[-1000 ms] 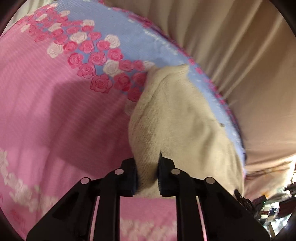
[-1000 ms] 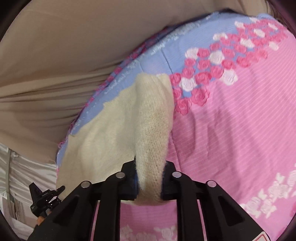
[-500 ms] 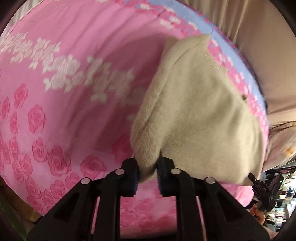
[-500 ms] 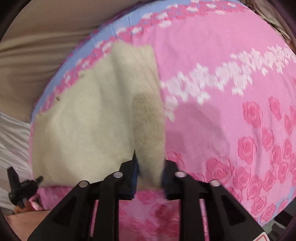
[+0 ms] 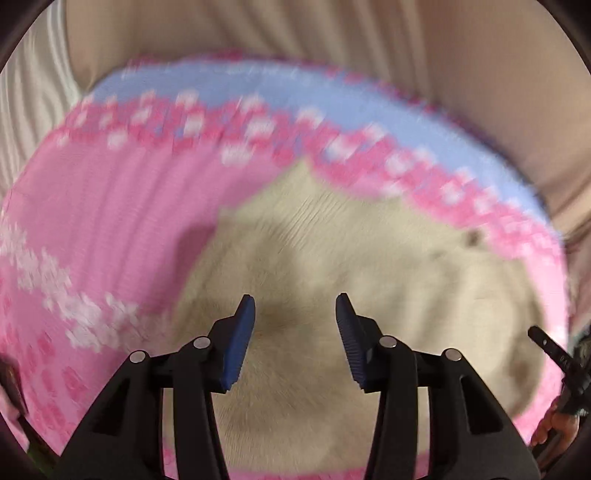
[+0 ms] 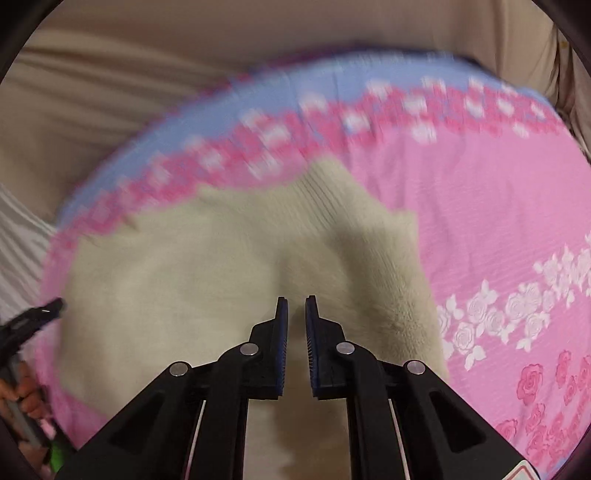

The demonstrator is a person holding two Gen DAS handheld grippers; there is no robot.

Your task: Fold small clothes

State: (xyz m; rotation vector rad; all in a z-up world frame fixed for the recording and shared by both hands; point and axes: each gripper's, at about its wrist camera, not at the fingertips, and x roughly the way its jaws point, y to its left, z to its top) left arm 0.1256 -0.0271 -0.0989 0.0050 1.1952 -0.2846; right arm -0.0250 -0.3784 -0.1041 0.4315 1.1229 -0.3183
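Observation:
A cream knitted garment (image 5: 332,258) lies flat on a pink rose-patterned bedspread (image 5: 110,203), its far edge near the blue border. My left gripper (image 5: 295,297) hovers over the garment's near part; its jaws are opening and nothing is pinched between the blue pads. In the right wrist view the same garment (image 6: 221,277) spreads left of centre, with a ribbed fold on its right side. My right gripper (image 6: 296,298) is above it, shut, with only a thin slit between the pads and no cloth in them.
Beige pleated fabric (image 5: 369,33) rises behind the bedspread's blue border (image 6: 295,85). A hand holding the other gripper (image 5: 554,358) shows at the right edge of the left view. It shows too at the left edge (image 6: 33,317) of the right view.
Both grippers were pinching the cream garment's near edge and have let it go. The garment now lies flat. The left jaws have spread wide. The right jaws have come together empty.

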